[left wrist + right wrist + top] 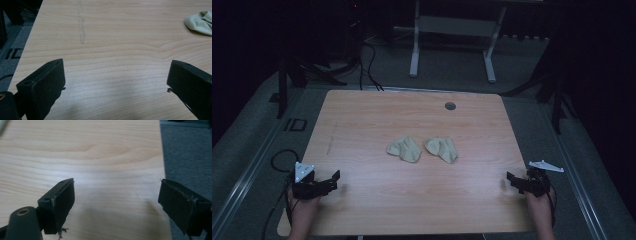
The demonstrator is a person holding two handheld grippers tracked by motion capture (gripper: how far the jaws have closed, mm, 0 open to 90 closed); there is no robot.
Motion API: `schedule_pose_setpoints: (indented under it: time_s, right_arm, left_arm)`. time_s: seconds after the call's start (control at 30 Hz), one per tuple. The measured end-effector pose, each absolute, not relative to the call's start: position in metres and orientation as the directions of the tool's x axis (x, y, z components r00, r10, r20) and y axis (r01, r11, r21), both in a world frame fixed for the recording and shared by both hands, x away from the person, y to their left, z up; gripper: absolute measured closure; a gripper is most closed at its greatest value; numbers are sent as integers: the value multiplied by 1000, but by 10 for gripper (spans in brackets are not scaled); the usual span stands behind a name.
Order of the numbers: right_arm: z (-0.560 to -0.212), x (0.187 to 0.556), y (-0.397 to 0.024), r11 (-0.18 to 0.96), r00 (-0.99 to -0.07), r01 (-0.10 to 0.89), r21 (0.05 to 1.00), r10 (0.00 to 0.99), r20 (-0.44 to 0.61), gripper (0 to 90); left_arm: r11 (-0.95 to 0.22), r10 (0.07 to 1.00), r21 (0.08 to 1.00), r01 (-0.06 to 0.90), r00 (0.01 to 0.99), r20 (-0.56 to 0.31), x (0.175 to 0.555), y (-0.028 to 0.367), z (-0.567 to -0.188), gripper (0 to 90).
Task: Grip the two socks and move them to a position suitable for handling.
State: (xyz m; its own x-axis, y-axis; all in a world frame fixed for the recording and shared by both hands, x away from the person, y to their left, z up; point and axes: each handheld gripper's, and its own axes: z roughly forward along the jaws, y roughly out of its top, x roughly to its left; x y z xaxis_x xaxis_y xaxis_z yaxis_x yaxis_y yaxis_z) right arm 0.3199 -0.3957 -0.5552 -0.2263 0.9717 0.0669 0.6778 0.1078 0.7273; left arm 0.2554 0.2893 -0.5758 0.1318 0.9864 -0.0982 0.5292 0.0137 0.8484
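Observation:
Two crumpled pale beige cloths lie side by side at the middle of the wooden table (362,125): the left cloth (405,149) and the right cloth (442,149). The left cloth (200,22) also peeks in at the upper right of the left gripper view. My left gripper (333,181) rests near the table's front left corner, jaws wide apart with only bare wood between them (116,75). Near the front right edge my right gripper (510,181) is open too, nothing between its jaws (116,192).
A small round grommet (450,106) sits near the table's far edge. A faint scuff line (81,27) runs along the left side of the tabletop. Grey floor (190,152) surrounds the table. A white desk frame (452,40) and cables (367,65) stand beyond it.

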Motion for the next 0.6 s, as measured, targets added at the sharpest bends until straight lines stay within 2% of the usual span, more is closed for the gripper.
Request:
schedule_pose_setpoints:
  time_s: [0.13,0.23,0.33,0.6]
  right_arm:
    - [-548,330,-383,152,-263,701,697,963,54,136]
    - [-545,339,-371,189,-333,722,665,938,95,136]
    - [-545,348,-356,243,-381,732,636,920,88,136]
    - [-540,366,-324,300,-446,729,616,890,95,140]
  left_arm:
    - [6,986,845,535,138,-94,256,288,-576,16]
    - [8,986,845,535,138,-97,255,288,-576,16]
    - [6,985,844,537,141,-97,255,288,-576,16]
    - [-9,983,847,532,161,-91,255,287,-575,16]
